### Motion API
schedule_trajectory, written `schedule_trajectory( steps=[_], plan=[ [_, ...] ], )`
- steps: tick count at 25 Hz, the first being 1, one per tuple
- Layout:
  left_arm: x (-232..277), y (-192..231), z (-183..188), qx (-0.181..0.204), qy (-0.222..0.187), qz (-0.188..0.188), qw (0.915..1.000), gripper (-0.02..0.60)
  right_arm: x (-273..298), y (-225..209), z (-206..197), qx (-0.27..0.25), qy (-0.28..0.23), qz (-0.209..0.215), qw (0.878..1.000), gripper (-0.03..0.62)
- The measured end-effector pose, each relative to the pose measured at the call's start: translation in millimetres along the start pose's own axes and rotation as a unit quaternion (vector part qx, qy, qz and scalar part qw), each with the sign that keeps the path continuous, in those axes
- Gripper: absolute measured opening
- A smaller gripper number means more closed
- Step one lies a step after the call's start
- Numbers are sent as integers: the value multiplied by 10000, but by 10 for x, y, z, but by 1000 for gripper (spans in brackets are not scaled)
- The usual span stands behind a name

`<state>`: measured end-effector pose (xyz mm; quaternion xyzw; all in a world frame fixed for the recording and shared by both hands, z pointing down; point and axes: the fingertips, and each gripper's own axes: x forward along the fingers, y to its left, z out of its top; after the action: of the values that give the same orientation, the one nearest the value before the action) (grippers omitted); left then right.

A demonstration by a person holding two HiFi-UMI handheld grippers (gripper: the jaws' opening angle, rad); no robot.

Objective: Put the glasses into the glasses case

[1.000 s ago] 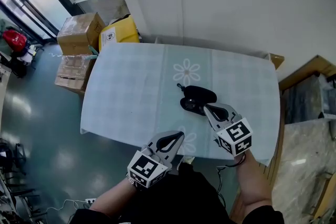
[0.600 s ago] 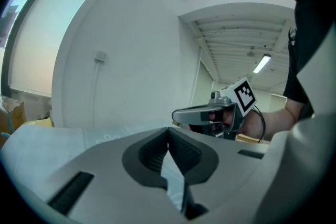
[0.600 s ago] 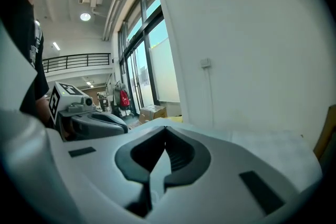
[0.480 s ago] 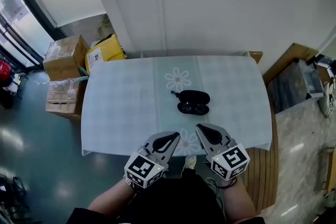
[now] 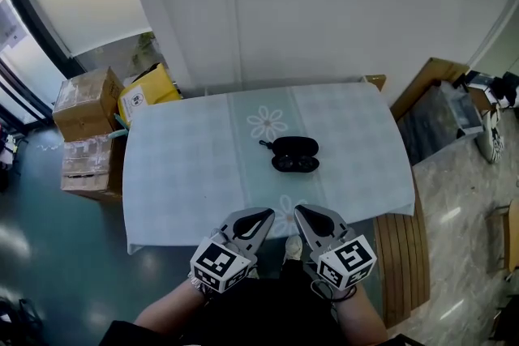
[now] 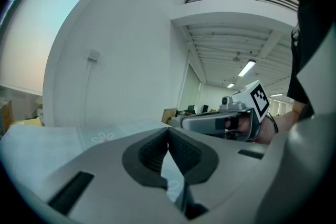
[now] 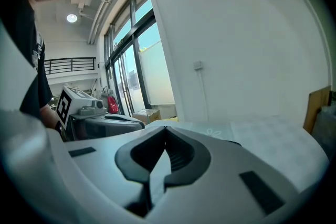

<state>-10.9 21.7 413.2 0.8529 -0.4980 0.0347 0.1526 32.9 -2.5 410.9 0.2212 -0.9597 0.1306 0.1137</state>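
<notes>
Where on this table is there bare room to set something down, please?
The tablecloth is bare over its left half, from the edge near the cardboard boxes to the flower print, and on the right strip past the glasses case. Only the middle is taken. The left gripper and right gripper crowd the near edge.

The glasses case (image 5: 294,154) is lying midway on the table (image 5: 186,166), beyond my left gripper (image 5: 261,215) and right gripper (image 5: 302,213); boxes (image 5: 85,103) are sitting left of the table.

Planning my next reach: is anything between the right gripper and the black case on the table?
Nothing visible does. Only bare tablecloth lies between the right gripper and the black case. The left gripper sits beside it at the near edge, off that line.
</notes>
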Motion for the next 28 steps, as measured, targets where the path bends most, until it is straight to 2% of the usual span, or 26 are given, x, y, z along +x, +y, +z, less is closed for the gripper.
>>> schedule_trajectory(
  steps=[19, 28],
  plan=[
    [-195, -62, -139, 110, 180, -395, 9990, 26, -47, 276, -196, 167, -34, -325, 9993, 23],
    [-279, -89, -140, 104, 138, -397, 9991, 26, -95, 356, -180, 141, -74, -360, 9992, 23]
  ],
)
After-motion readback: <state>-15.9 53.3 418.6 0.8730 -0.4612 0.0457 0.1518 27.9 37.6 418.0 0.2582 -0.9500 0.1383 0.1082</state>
